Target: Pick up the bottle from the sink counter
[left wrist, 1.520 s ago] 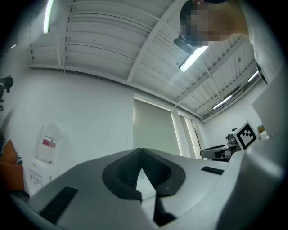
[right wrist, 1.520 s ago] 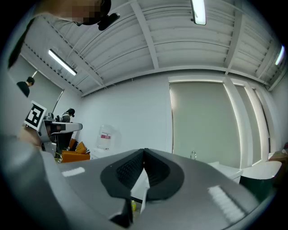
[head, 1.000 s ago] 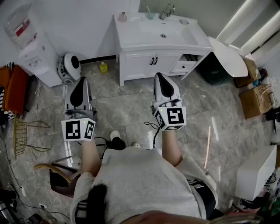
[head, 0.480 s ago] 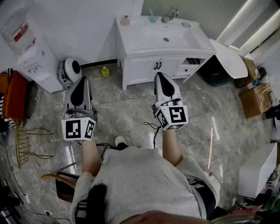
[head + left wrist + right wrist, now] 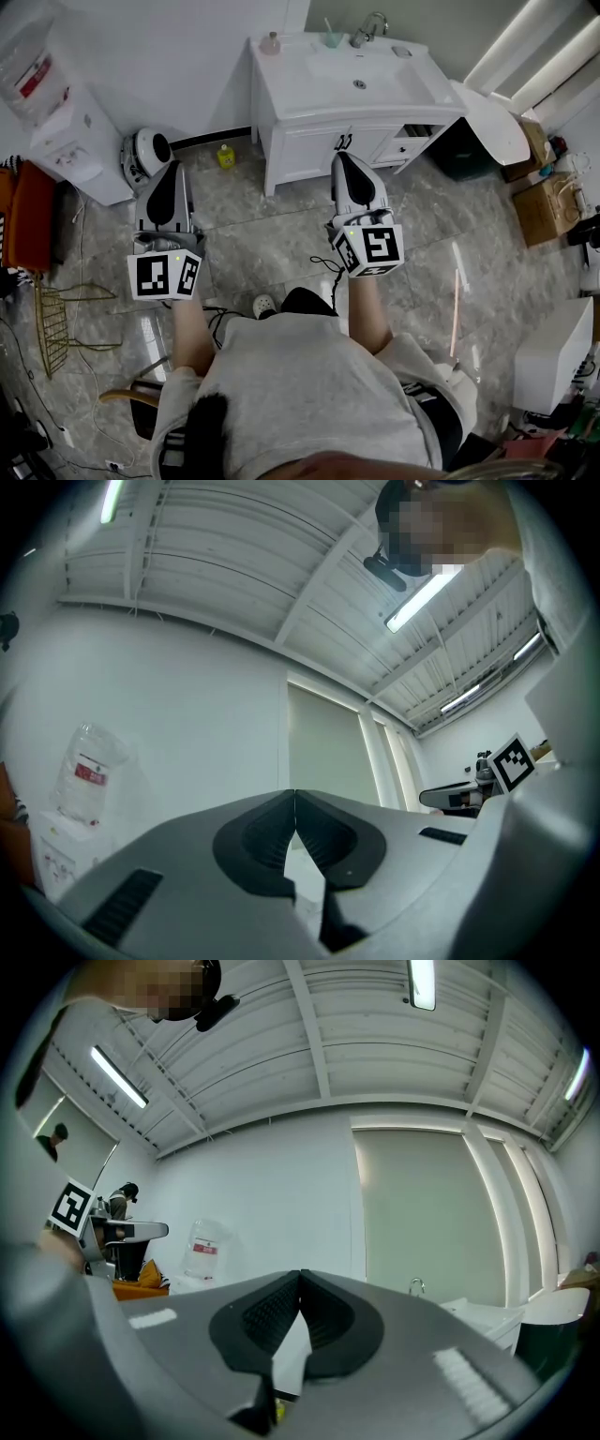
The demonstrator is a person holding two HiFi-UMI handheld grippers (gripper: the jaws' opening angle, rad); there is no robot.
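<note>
The little pinkish bottle (image 5: 271,43) is standing upright at the far left corner of the white table (image 5: 286,84), right near its back edge.

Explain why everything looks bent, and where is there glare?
Head view: wide lens bows the room's edges; a light streak glares on the glossy floor. Left gripper view and right gripper view: fisheye rounding, dark corners, bright ceiling lamps.
</note>
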